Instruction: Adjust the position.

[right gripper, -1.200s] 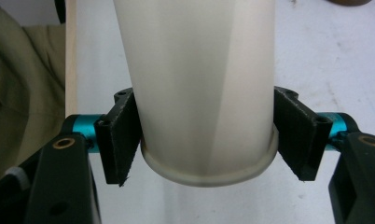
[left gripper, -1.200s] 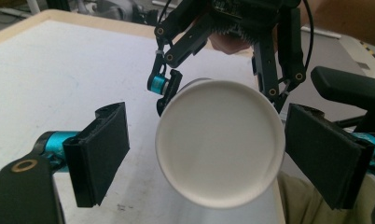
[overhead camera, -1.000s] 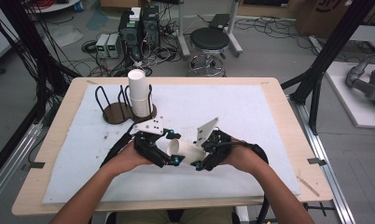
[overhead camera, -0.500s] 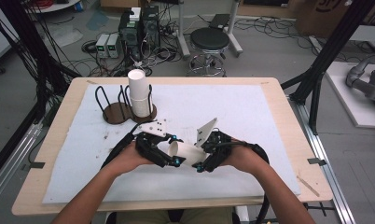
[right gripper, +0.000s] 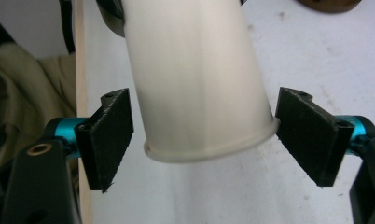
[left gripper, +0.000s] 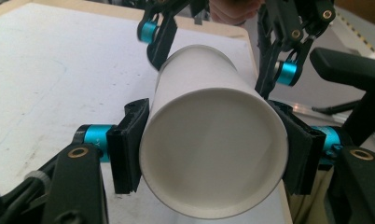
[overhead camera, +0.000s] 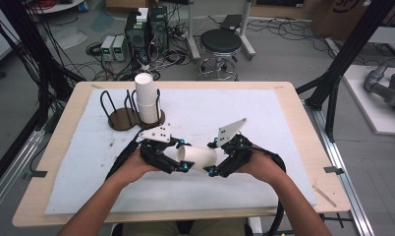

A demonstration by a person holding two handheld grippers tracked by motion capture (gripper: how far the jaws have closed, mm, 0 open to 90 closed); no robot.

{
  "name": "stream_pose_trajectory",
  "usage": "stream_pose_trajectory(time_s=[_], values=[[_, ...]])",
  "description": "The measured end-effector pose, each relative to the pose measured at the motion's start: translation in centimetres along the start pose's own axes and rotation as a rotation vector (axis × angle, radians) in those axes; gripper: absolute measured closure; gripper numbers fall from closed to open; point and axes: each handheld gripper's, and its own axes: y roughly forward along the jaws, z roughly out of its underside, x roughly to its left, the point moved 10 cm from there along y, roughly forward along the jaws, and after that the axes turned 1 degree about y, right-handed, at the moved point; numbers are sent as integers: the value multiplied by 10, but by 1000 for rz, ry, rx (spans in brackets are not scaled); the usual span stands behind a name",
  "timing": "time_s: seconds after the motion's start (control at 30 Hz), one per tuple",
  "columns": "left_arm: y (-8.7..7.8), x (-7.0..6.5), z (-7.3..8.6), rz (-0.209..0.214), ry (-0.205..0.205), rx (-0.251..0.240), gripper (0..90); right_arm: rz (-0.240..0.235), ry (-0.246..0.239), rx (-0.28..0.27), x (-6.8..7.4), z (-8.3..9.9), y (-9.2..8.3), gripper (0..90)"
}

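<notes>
A white paper cup [overhead camera: 199, 157] lies level above the white mat, between my two grippers. My left gripper [overhead camera: 178, 161] is shut on one end of it. In the left gripper view both pads [left gripper: 126, 149] press the sides of the cup [left gripper: 213, 163], whose round end faces the camera. My right gripper [overhead camera: 215, 162] stands open around the other end. Its jaws have just been opening, and in the right gripper view the cup [right gripper: 195, 84] sits between the pads [right gripper: 108, 135] with a gap on each side. The right gripper [left gripper: 213, 51] also straddles the cup's far end in the left gripper view.
A stack of white cups [overhead camera: 145, 98] stands upright in a dark wire-and-wood holder [overhead camera: 123, 119] at the back left of the mat [overhead camera: 264, 113]. The table's front edge [overhead camera: 166, 216] is close under my forearms. A stool and cables lie beyond the table.
The left gripper's jaws have closed onto the cup, and the right gripper's jaws have spread off it. Both hands stayed about where they were.
</notes>
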Motion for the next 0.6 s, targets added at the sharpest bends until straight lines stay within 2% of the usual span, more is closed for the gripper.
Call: stream_pose_trajectory(time_s=[0.03, 0.07, 0.1, 0.13, 0.17, 0.33, 0.37, 0.47, 0.6], values=[[-3, 3, 2, -10, -9, -22, 349, 3, 6, -24, -1, -1, -2, 202], [-3, 3, 2, -10, -9, -22, 349, 5, 15, -49, -1, -3, -5, 202], [-5, 6, 4, -20, -26, -45, 348, 7, 24, -76, -2, -4, -7, 202], [-5, 6, 4, -20, -26, -45, 348, 7, 24, -76, -2, -4, -7, 202], [-7, 8, 6, -30, -31, -61, 348, 7, 43, -131, -2, -8, -12, 202], [-11, 10, 8, -44, -31, -93, 348, 43, 59, -224, -6, -13, -22, 202], [-13, 11, 8, -49, -37, -113, 348, 49, 65, -242, -8, -13, -23, 202], [-14, 12, 9, -53, -38, -133, 349, 65, 86, -283, -10, -14, -27, 202], [-18, 13, 9, -58, -41, -170, 349, 74, 103, -302, -12, -11, -28, 202]])
